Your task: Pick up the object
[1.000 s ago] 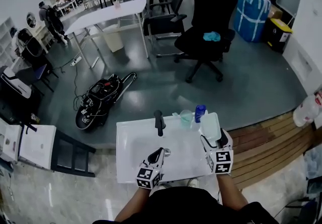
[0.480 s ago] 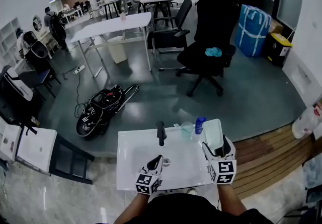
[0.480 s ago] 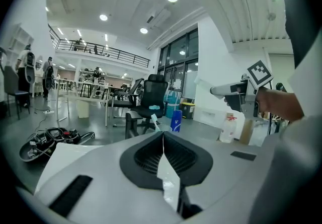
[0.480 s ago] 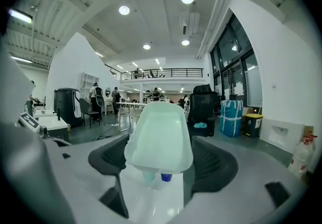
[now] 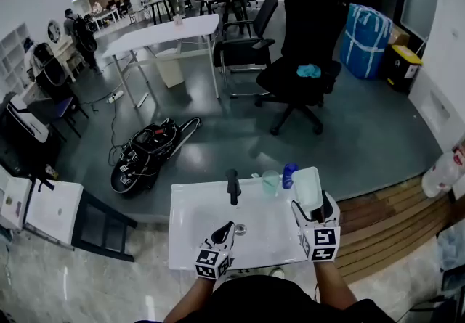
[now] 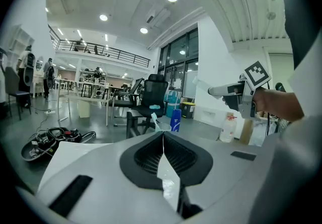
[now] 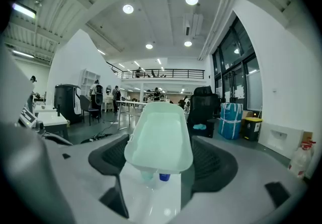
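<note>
My right gripper [image 5: 311, 205] is shut on a pale green plastic tub [image 5: 306, 187] and holds it above the right end of the white table [image 5: 190, 234]. In the right gripper view the tub [image 7: 160, 137] fills the space between the jaws of the right gripper [image 7: 160, 160], with its open side facing the camera. My left gripper [image 5: 227, 229] hovers low over the table's front middle, jaws shut with nothing in them [image 6: 163, 137]. The right gripper [image 6: 241, 94] and the hand holding it also show in the left gripper view.
On the table's far edge stand a black upright piece [image 5: 232, 187], a clear cup [image 5: 270, 182] and a blue bottle [image 5: 289, 175]. A small metal disc [image 5: 240, 229] lies by the left gripper. A black office chair [image 5: 304, 53] and a bag [image 5: 149, 151] are on the floor beyond.
The right gripper keeps its hold on the tub and has shifted only slightly. The left gripper stays in place. The head view has tilted a little.
</note>
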Motion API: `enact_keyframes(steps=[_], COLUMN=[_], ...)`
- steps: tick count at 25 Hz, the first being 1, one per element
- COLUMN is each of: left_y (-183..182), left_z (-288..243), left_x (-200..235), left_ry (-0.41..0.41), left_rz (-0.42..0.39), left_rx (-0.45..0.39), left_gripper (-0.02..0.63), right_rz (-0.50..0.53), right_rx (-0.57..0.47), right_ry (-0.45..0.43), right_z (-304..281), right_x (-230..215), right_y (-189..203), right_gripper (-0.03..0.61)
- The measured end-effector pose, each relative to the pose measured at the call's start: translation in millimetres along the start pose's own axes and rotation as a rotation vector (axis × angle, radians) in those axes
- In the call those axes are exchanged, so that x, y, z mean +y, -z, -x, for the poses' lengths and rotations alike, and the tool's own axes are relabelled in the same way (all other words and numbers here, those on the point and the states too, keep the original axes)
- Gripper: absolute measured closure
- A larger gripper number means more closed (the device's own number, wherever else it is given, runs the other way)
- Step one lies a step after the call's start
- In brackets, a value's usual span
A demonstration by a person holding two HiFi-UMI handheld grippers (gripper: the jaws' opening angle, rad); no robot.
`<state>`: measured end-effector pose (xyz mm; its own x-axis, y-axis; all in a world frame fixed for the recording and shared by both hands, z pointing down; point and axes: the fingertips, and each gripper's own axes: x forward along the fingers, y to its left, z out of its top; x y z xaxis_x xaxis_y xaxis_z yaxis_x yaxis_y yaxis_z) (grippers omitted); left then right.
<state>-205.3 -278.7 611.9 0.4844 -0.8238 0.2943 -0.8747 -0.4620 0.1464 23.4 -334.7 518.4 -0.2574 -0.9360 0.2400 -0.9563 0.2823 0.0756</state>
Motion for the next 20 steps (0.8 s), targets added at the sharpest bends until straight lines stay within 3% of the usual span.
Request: enact_keyframes(steps=[20], left_y=[-23.1], left_z=[12.9], left_x=[16.7], left_ry=[-0.07], left_rz=[-0.037], left_rx=[-0.066], left_gripper=[0.592], right_rz=[-0.008], right_rx=[0.019], right_ry=[-0.009], right_z=[-8.5], right_x=[5.6], right_y=[13.9], right_gripper=[0.179])
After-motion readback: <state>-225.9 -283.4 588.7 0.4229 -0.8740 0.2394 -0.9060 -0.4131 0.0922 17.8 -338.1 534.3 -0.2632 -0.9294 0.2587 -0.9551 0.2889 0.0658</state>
